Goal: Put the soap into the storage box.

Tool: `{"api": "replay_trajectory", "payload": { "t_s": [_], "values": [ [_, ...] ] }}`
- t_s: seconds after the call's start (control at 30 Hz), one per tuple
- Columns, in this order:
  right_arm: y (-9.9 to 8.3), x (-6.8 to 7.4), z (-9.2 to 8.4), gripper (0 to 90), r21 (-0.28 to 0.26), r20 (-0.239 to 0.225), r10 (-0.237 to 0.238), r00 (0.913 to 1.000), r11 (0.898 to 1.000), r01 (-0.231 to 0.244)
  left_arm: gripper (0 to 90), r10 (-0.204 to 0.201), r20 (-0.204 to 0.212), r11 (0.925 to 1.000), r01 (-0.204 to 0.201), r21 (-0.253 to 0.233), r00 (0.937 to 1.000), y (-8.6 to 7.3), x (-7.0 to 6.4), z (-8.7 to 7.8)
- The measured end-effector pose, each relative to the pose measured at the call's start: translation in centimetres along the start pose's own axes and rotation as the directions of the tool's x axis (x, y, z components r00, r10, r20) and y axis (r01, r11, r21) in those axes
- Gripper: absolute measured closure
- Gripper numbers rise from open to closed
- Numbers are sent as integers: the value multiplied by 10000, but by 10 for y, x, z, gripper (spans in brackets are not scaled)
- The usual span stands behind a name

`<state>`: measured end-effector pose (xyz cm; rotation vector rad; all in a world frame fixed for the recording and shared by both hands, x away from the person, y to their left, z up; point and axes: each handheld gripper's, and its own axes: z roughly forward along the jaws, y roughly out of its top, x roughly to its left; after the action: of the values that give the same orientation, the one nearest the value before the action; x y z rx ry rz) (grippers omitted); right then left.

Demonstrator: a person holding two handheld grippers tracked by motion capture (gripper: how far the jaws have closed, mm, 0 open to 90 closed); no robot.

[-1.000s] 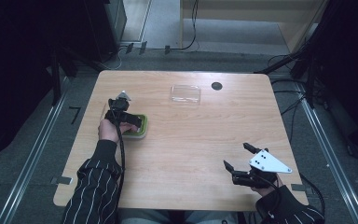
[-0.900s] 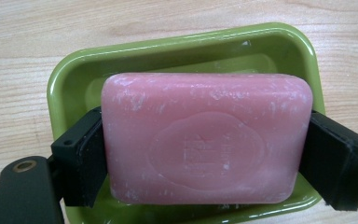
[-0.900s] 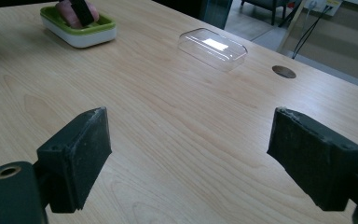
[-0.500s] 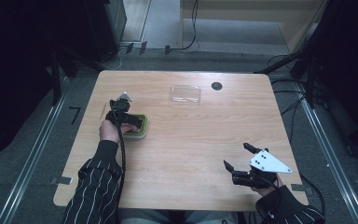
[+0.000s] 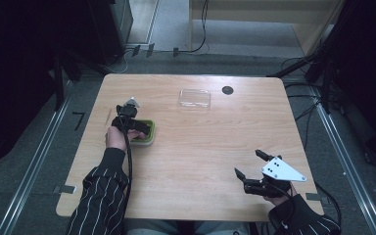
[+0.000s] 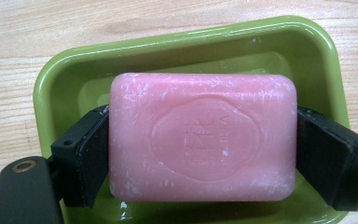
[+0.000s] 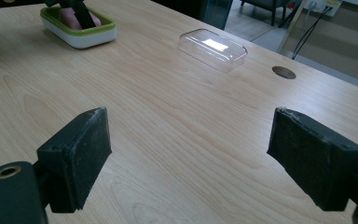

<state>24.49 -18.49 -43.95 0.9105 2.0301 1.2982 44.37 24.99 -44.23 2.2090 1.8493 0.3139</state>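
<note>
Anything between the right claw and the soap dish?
Nothing: bare table runs from the right claw to the soap dish, per right gripper view.

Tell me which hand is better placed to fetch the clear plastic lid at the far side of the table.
Right, probably. The right gripper stands open and empty over bare wooden table, while the left gripper is shut on the pink soap bar in the green soap dish. The clear plastic lid lies untouched.
</note>
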Motion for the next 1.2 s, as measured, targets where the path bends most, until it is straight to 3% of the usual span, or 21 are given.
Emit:
{"api": "replay_trajectory", "payload": {
  "t_s": [0.67, 1.2],
  "values": [
    [0, 1, 0, 137, 39, -51, -41, 10000, 10000, 42, 81, 360, -487, 9992, -367, -140, 9982, -2, -2, -18],
    [0, 1, 0, 136, 7, -86, -54, 9999, 10000, 54, 55, 914, -344, 9958, -913, 55, 9952, -13, -7, -37]
  ]
}}
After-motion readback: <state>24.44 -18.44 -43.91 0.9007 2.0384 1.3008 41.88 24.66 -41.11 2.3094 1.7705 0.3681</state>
